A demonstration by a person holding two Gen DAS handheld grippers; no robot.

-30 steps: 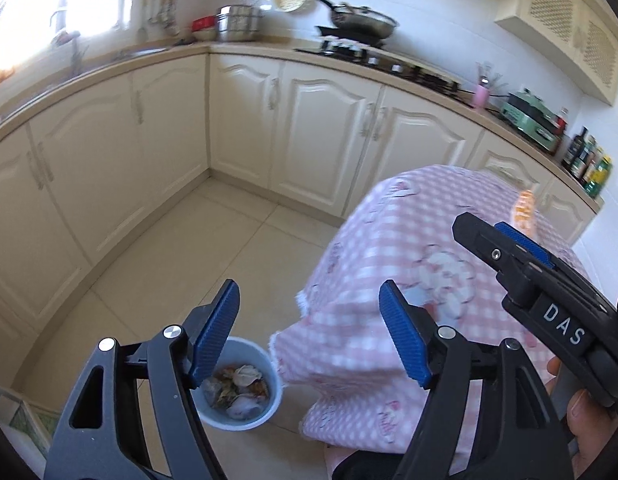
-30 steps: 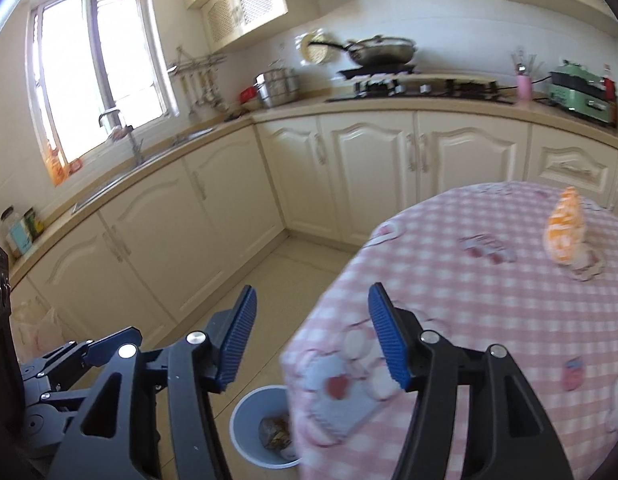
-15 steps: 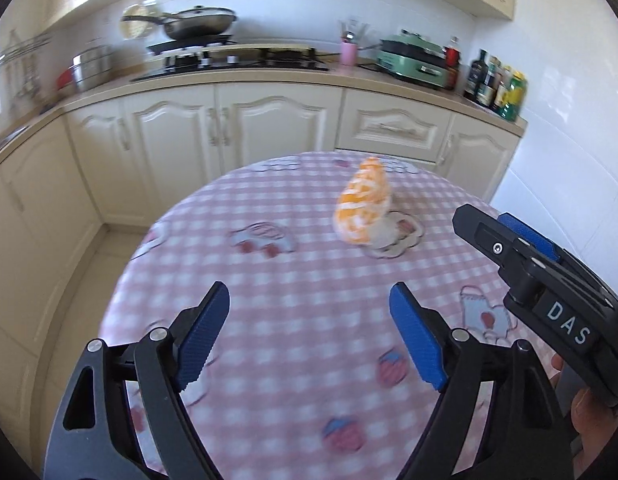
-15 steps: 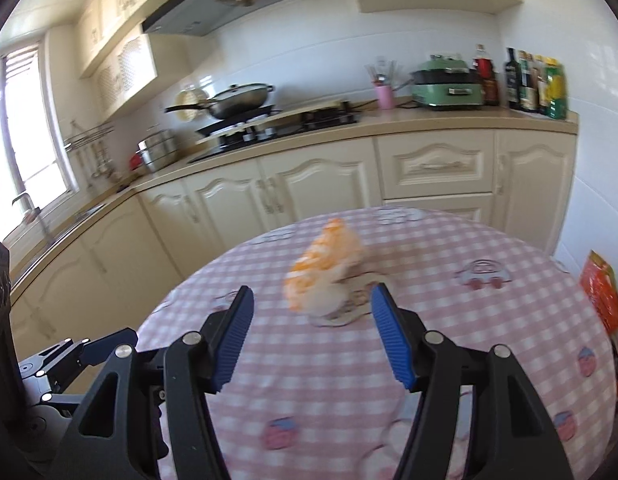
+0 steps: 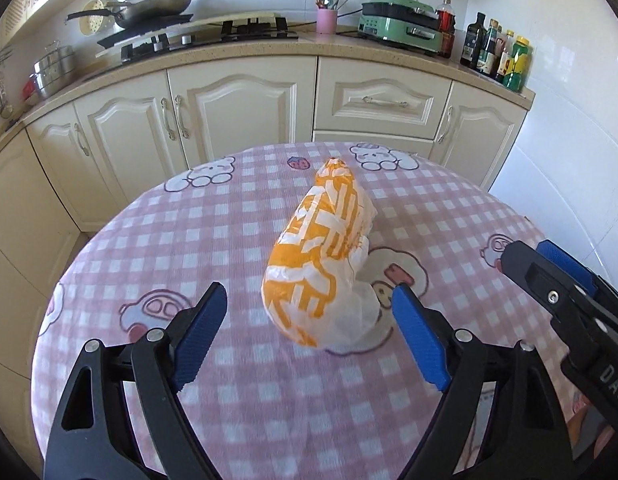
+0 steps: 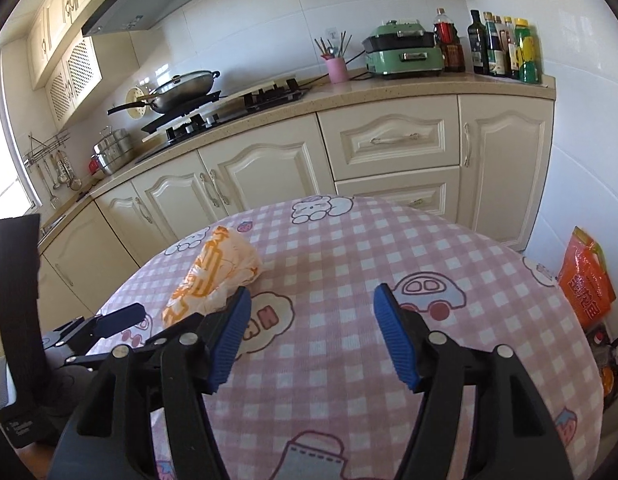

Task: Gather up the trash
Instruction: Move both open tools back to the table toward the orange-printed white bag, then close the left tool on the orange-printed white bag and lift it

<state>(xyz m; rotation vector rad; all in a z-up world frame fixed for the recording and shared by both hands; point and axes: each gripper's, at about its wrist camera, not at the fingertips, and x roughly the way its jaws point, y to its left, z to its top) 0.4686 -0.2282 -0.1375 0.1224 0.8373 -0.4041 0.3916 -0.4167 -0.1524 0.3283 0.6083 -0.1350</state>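
Both views had swung off the kitchen floor and cabinets and settled on the round tabletop (image 5: 157,240) with its pink checked cloth — a second earlier the left wrist view looked down at a pale bin of scraps on the floor beside the table, and the cloth showed only as a draped edge at the right. That bin was no longer in either view.

The crumpled orange-and-white bag (image 5: 325,264), seemingly the trash to be gathered, lay near the middle of the tabletop. A second earlier it was a small shape at the far right of both views; now it filled the centre of the left wrist view, just beyond the left claw (image 5: 309,340) and lined up with the gap between its blue pads. So the approach looked almost finished, with closing on the bag as the likely next step.

The left claw stood wide open and held nothing — its jaws had opened further within the last second but had steadied. The right claw (image 6: 313,338) was open about half as wide, empty, its jaws just having been opening; the bag (image 6: 213,276) sat to its left, partly behind the left pad, not between the pads.
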